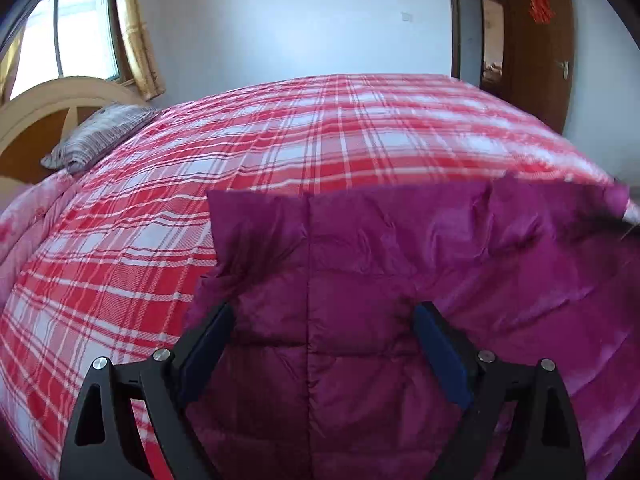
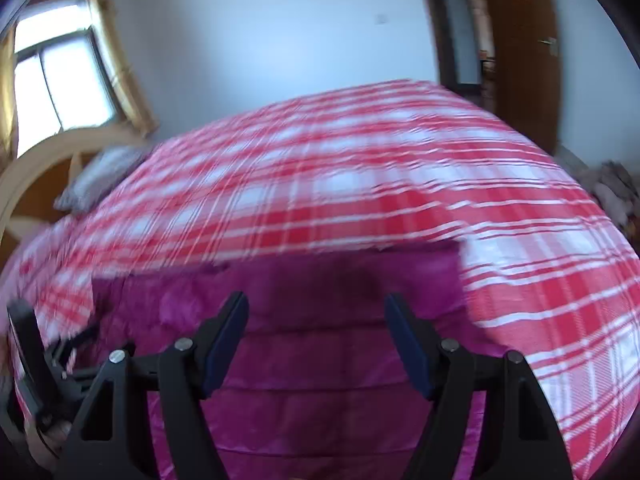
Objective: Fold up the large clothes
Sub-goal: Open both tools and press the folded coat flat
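Observation:
A magenta quilted jacket (image 1: 400, 264) lies flat on the red-and-white plaid bed cover (image 1: 280, 136), its far edge straight across the bed. My left gripper (image 1: 324, 316) hovers over the jacket's left part, jaws wide apart, nothing pinched between its blue pads (image 1: 436, 352). In the blurred right wrist view the same jacket (image 2: 320, 360) fills the foreground. My right gripper (image 2: 316, 308) stands open above it, with no cloth between the pads. The left gripper's black frame (image 2: 36, 368) shows at that view's left edge.
A grey patterned pillow (image 1: 96, 136) rests against the wooden headboard (image 1: 36, 112) at the far left. A window (image 1: 76, 32) with yellow curtains is behind it. A brown door (image 1: 536, 44) stands at the far right. A pile of cloth (image 2: 612, 192) lies beyond the bed's right side.

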A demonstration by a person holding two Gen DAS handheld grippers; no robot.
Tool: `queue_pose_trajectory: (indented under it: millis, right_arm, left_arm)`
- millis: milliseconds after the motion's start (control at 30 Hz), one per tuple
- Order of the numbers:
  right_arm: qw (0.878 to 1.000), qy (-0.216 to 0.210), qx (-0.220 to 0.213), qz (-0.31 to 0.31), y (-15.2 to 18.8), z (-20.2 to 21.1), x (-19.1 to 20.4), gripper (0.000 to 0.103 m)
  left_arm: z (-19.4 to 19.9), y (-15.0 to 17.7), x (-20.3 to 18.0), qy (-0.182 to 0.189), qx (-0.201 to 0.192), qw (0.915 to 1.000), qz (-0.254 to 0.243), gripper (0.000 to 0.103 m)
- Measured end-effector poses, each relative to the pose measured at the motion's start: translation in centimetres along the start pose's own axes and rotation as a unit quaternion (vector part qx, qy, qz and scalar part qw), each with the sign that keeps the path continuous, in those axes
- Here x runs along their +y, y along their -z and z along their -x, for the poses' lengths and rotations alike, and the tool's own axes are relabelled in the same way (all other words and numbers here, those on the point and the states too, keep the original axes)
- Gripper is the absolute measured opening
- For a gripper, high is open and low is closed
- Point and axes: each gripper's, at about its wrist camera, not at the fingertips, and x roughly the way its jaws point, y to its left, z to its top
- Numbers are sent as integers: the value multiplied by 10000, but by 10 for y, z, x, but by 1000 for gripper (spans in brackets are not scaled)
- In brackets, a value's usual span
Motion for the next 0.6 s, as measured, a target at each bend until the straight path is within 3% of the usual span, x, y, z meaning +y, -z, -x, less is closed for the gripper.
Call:
queue_pose_trajectory:
  millis: [100,233,433,600]
  right_arm:
    - [9990,209,326,205,9,-32,13,69]
    - [9978,474,408,205,14,-54,11,69]
    - [9977,541,363,168,15,-56,11,70]
    - [9983,480,342,-4,16,-63,7,71]
  left_arm:
    - [23,-18,-16,269,-358,9989,-111,92]
    - [16,-44,-47,372,-565,9962,-544,92]
    - [-49,-39,-67,-84,-54,9973,-725,92]
    - [-68,-37,-54,31,112,9995,-302,92]
